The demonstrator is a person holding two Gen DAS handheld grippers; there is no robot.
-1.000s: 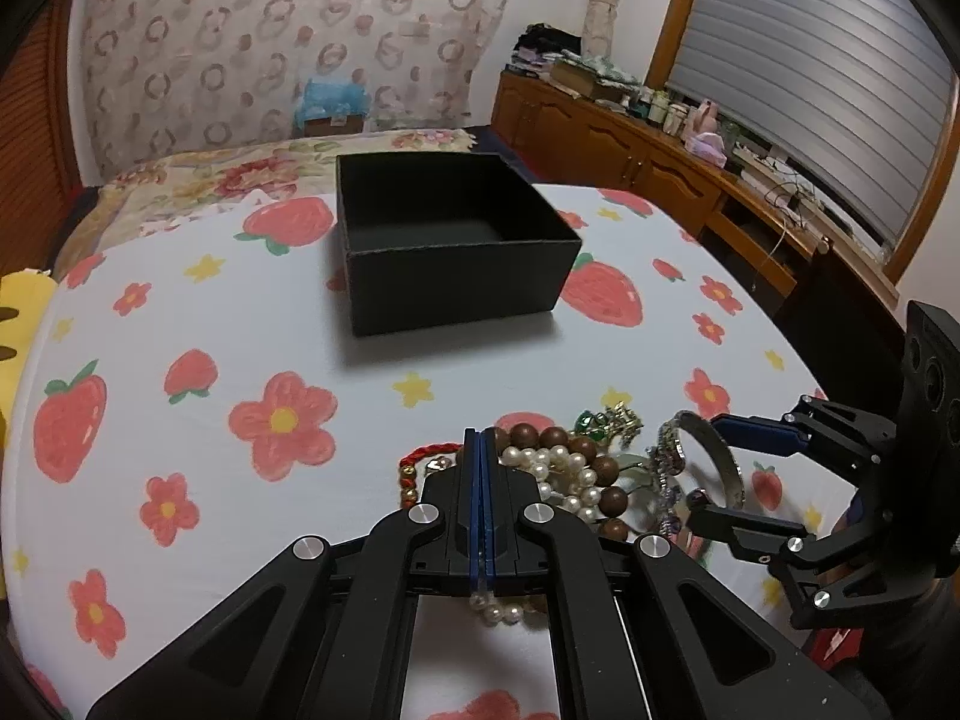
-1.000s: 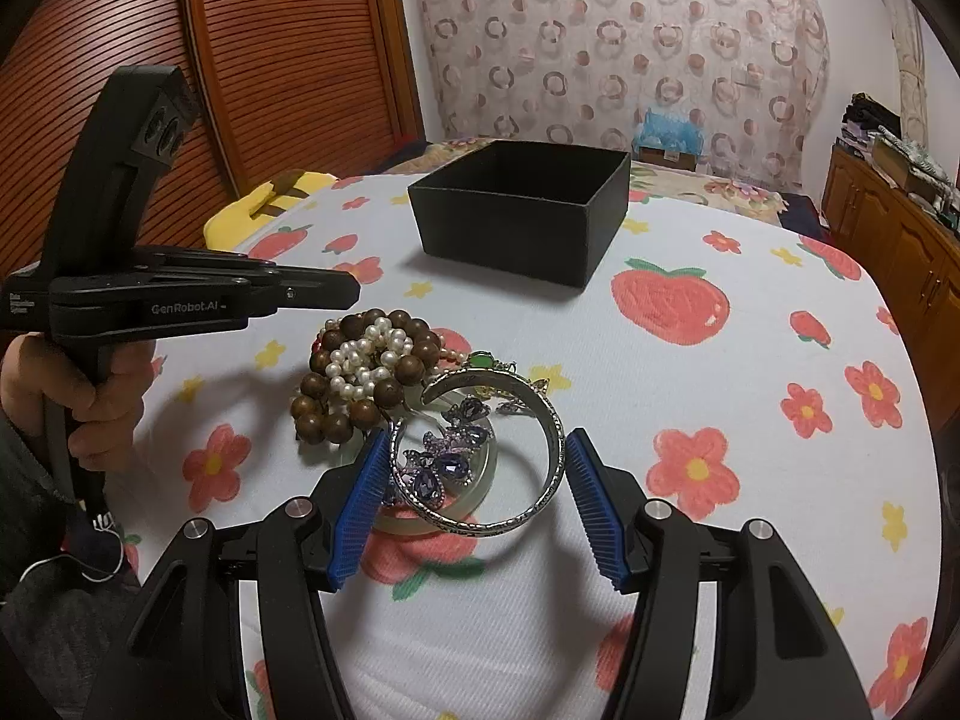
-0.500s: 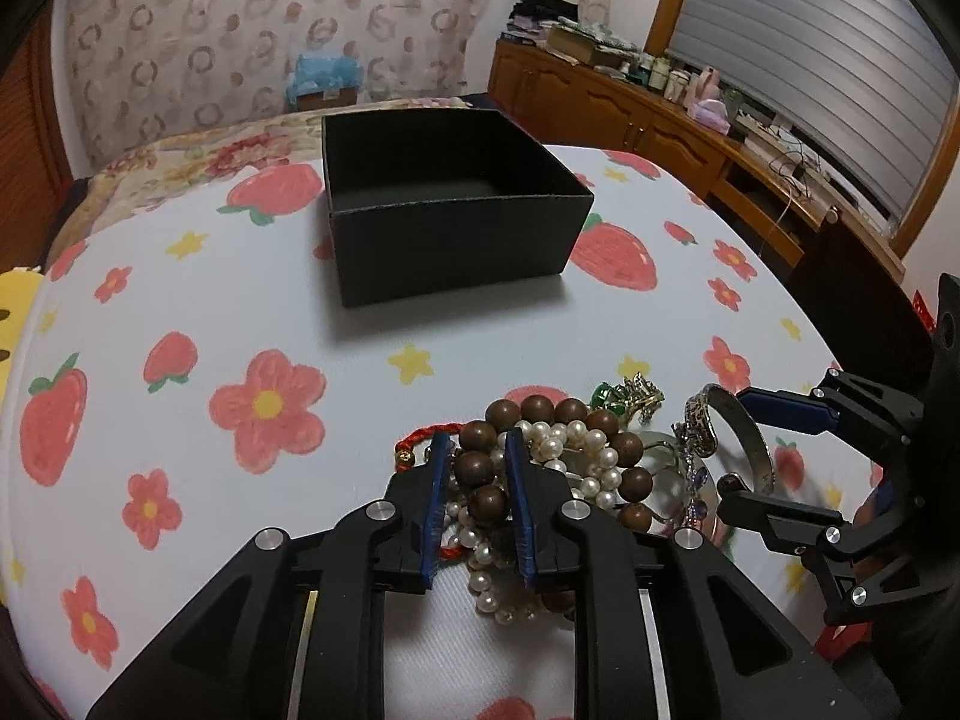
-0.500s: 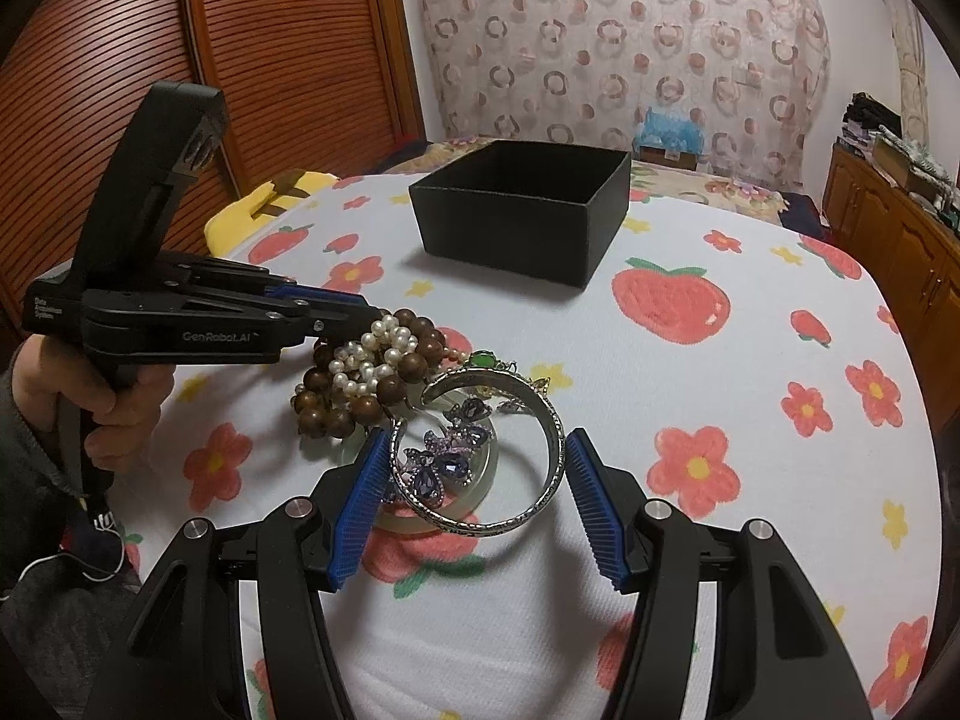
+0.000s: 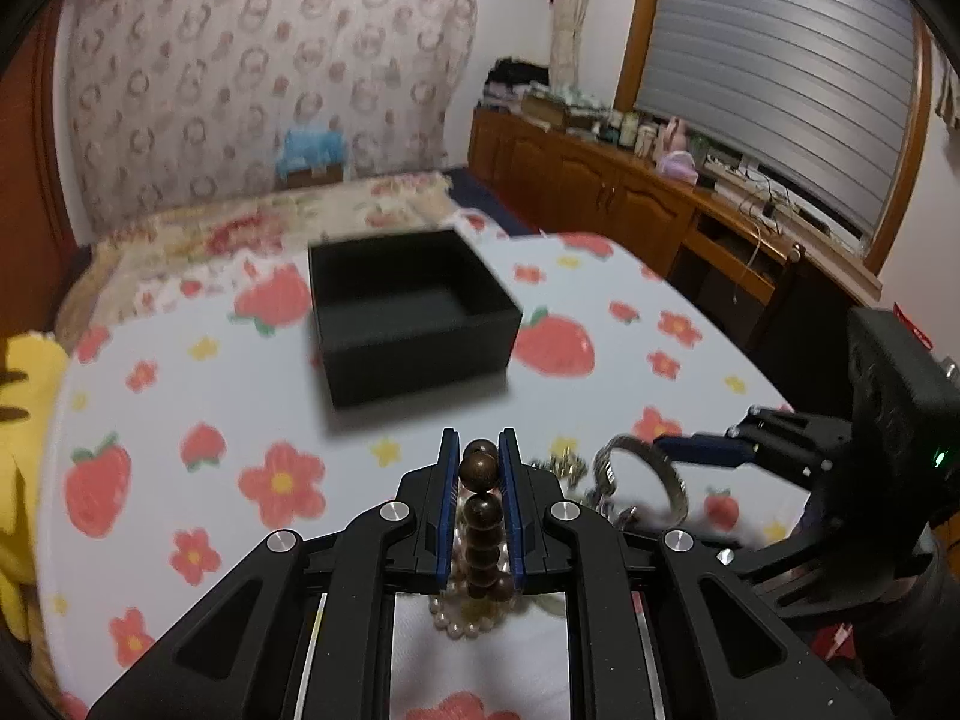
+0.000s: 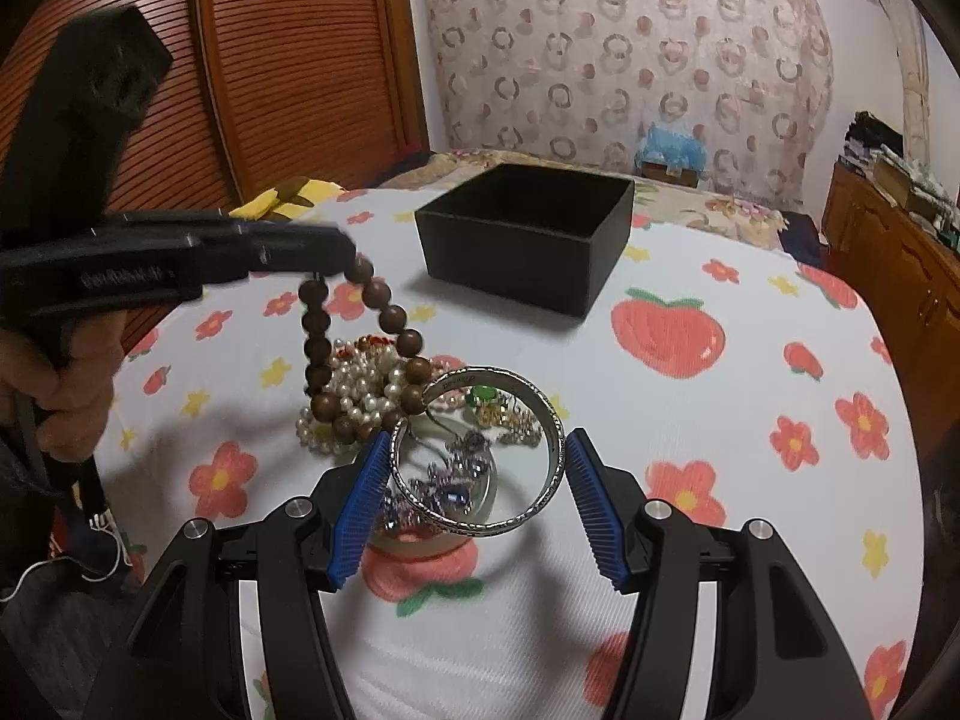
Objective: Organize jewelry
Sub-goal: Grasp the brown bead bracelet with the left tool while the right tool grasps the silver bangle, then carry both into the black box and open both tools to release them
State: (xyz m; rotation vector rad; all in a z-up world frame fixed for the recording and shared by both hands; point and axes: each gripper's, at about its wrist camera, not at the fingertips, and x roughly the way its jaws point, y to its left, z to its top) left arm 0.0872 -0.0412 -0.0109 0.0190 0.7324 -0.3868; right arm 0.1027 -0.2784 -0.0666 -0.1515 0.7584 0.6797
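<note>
Jewelry is split between my two tools. My left gripper (image 5: 478,468) is clamped on the brown bead bracelet (image 6: 336,354), its blue pads pressed against the top beads; the rest of the loop hangs below the tips, lifted clear of most of the pile. Beneath it, a white pearl strand (image 6: 360,387) lies heaped on the flowered tablecloth (image 6: 750,396). My right gripper (image 6: 471,501) has its fingers spread wide on either side of the silver bangle (image 6: 528,510); the left pad looks to be touching the rim, the right one just beside it. Purple-stone pieces (image 6: 450,480) sit inside the bangle's ring. Ahead of both tools, well apart from the pile, stands the open black box (image 5: 414,315).
</note>
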